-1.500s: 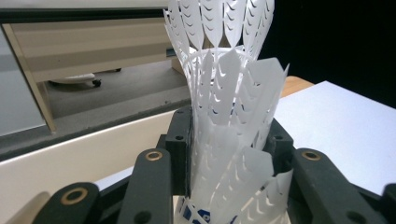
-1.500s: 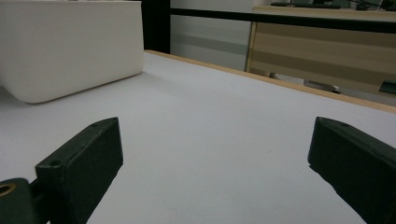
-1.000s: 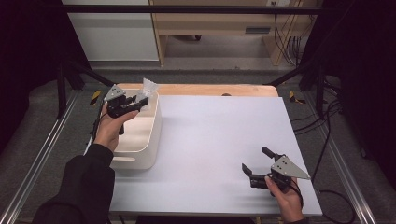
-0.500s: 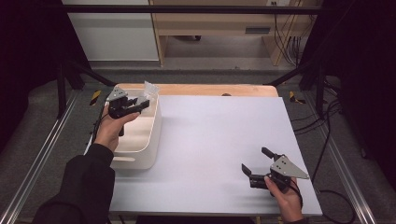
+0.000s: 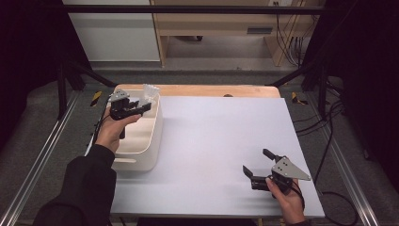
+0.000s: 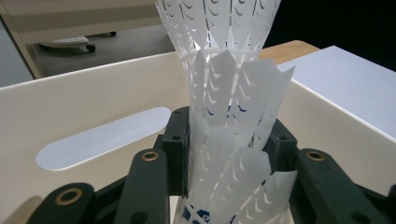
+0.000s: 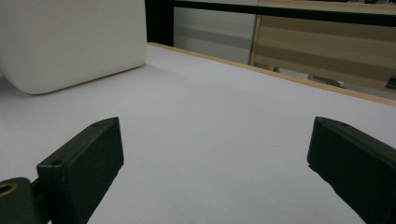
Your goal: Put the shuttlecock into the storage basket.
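Observation:
My left gripper [image 5: 142,107] is shut on a white cut-out mesh sleeve [image 5: 149,91] and holds it over the far end of a cream plastic bin [image 5: 141,153]. In the left gripper view the sleeve [image 6: 226,65] stands up between the black jaws of the left gripper [image 6: 229,144], with the bin's wall [image 6: 93,100] just behind. My right gripper [image 5: 255,161] rests open near the table's front right corner with nothing between its fingers. In its own view the right gripper [image 7: 215,158] looks across the bare white tabletop [image 7: 210,102] toward the bin [image 7: 70,42].
The bin stands at the left edge of the white table [image 5: 221,136], and a wooden strip [image 5: 211,90] runs along the far edge. An oval handle slot [image 6: 102,137] is cut in the bin's wall. Metal rails [image 5: 42,155] flank the table.
My left gripper has sunk slightly toward the bin with the mesh sleeve still held. The right gripper has not moved.

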Motion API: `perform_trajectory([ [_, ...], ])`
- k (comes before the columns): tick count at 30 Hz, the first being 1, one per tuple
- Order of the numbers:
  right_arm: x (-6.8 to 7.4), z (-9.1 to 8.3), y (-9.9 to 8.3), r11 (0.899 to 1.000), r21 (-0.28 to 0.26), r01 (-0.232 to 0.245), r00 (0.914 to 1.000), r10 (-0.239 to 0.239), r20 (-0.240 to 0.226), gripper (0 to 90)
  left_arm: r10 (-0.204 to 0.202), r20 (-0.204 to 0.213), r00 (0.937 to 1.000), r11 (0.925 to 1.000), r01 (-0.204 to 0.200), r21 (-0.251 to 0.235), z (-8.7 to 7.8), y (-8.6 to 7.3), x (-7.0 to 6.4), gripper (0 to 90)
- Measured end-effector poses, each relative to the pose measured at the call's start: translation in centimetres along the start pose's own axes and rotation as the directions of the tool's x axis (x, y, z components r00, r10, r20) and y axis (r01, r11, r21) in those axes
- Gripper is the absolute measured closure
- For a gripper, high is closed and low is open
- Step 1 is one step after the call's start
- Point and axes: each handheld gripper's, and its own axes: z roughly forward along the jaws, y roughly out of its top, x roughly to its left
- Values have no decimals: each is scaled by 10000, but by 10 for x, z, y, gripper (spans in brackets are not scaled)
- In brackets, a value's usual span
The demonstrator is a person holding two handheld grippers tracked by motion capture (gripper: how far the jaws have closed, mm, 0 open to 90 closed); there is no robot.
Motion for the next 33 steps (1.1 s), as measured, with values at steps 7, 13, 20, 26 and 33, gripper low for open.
perform_trajectory([
  [7, 0, 0, 0, 10000, 17, 5, 10000, -5, 17, 38, 44, 50, 10000, 10000, -44, -27, 1, -1, 0, 597],
  [13, 0, 0, 0, 10000, 50, -1, 10000, 1, 3, 38, 133, 39, 9999, 9998, -134, 161, 2, -2, 0, 595],
  [20, 0, 0, -1, 10000, 44, 18, 10000, -18, 2, 38, 110, 94, 9999, 9998, -112, 167, 2, -2, 0, 592],
  [26, 0, 0, 0, 10000, 47, 19, 10000, -19, 1, 38, 142, 95, 9999, 9996, -144, 227, 2, -3, 0, 590],
  [33, 0, 1, -1, 10000, 65, 24, 10000, -24, -16, 38, 151, 100, 9998, 9995, -154, 277, 3, -3, 0, 589],
])
